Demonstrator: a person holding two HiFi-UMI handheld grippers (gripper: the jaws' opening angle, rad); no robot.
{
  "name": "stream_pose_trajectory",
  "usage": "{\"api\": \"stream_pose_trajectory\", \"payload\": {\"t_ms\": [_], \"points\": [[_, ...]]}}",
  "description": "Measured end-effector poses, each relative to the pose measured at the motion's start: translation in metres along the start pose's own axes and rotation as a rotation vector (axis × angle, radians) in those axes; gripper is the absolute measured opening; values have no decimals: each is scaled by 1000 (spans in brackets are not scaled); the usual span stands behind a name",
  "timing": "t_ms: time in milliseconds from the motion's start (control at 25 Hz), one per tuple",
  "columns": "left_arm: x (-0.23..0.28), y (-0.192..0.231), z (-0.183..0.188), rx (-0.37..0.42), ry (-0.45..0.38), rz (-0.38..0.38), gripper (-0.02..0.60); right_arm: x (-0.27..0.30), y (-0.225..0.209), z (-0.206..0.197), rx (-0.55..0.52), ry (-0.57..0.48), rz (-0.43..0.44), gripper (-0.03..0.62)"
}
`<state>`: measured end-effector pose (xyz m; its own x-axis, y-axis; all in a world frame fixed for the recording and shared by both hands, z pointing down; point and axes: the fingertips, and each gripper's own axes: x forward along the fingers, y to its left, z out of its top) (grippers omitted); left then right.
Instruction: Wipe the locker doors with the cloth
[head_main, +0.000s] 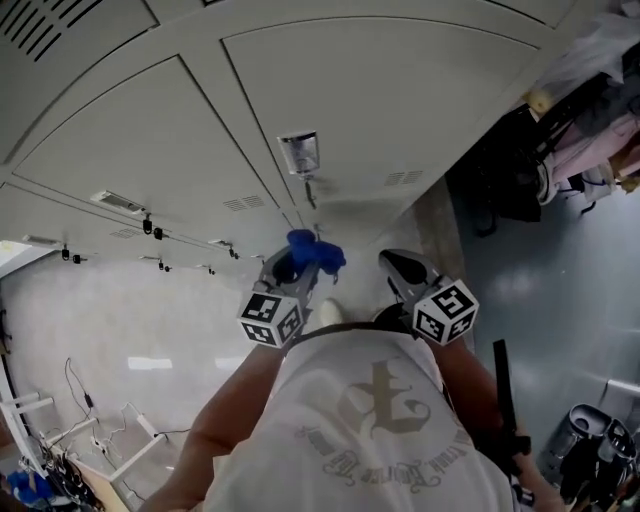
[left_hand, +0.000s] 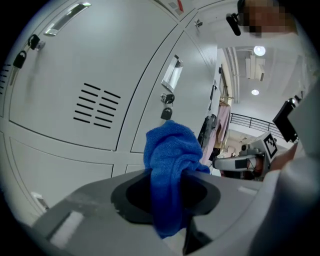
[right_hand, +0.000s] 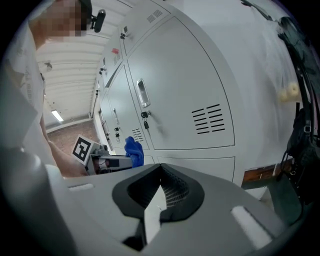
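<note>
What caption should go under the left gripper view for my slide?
Left gripper shut on a blue cloth, held in front of the grey locker doors.

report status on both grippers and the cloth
Left gripper shut on blue cloth, held up near the locker doors. Right gripper shut, jaws empty. Lock on the door just ahead of the cloth.
</note>
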<state>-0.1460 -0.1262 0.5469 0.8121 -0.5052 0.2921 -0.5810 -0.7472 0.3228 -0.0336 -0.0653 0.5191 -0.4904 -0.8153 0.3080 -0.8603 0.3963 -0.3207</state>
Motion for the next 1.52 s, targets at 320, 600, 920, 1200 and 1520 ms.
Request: {"api": "stream_pose_trajectory", "payload": {"t_ms": [320,600,920,1200,1520], "points": [[2,48,19,-57,-69,237,132,21,1,11,-21,6,83,8],[22,64,25,-84,-44,399,130,4,-24,23,-49,8,117,8],[37,73,31,-85,-23,522,121,-17,-64,40,-32,-24,116,8],[54,65,25,-105,22,544,121,-22,-80,42,-8,-30,128,8],[74,47,21,-149,34,518,121,-30,-98,43,5,-37,120,8]]}}
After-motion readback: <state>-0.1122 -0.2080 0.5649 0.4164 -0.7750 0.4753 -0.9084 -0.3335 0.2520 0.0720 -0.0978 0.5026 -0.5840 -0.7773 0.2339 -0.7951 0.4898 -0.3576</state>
